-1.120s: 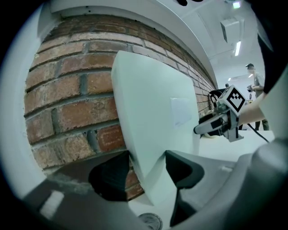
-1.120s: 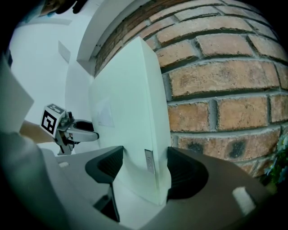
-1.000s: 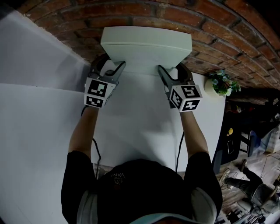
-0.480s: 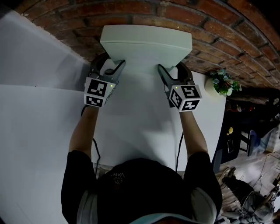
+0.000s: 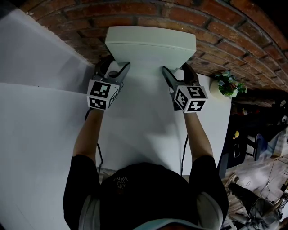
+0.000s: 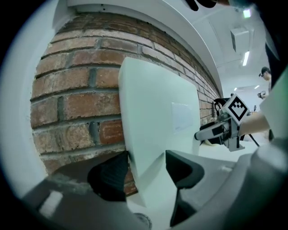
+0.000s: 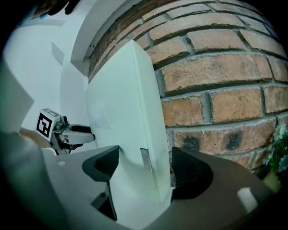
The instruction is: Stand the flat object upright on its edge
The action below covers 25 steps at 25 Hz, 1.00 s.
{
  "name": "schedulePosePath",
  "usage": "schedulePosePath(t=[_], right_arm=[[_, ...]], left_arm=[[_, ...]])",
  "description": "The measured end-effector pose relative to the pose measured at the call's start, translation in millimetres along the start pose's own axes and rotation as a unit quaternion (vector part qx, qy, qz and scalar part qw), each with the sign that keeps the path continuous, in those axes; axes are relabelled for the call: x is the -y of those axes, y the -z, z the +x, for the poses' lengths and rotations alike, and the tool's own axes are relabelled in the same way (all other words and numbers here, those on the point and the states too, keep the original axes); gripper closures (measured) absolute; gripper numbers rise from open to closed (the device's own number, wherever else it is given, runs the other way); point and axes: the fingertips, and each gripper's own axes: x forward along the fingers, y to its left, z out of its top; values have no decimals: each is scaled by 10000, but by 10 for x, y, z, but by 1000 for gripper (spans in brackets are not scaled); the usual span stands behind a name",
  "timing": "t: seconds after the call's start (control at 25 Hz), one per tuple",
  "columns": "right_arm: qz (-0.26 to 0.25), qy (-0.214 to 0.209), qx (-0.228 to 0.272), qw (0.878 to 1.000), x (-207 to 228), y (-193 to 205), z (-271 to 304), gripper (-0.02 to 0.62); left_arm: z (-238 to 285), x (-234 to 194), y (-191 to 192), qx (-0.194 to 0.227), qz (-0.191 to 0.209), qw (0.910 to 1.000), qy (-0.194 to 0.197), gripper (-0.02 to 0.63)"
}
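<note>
Left gripper point(image 6: 146, 170): the ribbed black pads point(image 6: 110, 175) clamp the box point(image 5: 150, 45) across its thickness. Right gripper point(image 7: 144, 168): the jaws are opening with the box between them, and the wall-side pad is clear of it. The box is a smooth white rectangular slab. It stands upright on its long edge on the white table point(image 5: 144, 121), just in front of the rough brick wall point(image 5: 135, 13). The pale label point(image 6: 182, 116) on its face is unreadable.

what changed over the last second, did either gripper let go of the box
The right gripper is letting go: its jaws are opening off the white box, which is still between them. The left gripper stays clamped on the box. The box stays upright on its edge in front of the brick wall.
</note>
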Motion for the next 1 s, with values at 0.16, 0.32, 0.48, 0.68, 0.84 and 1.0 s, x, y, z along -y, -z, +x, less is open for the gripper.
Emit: schedulePosePath(t=[0.16, 0.32, 0.48, 0.68, 0.84, 1.0], right_arm=[[47, -7, 106, 9999, -11, -68, -55, 227], [-1, -6, 159, 9999, -30, -125, -135, 238], [-4, -50, 212, 9998, -71, -163, -230, 250], [-108, 11, 283, 9995, -116, -192, -352, 325], [-217, 18, 319, 9993, -176, -219, -453, 379], [-265, 32, 389, 9989, -247, -260, -563, 428]], left_arm=[[-61, 3, -27, 9, -52, 10000, -20, 345], [-155, 7, -64, 62, -114, 9999, -68, 345], [-256, 50, -116, 149, -184, 9997, -81, 345], [-362, 93, -138, 201, -262, 9994, -117, 345], [-462, 142, -166, 262, -294, 9992, -121, 345], [-581, 208, -210, 333, -295, 9989, -118, 372]])
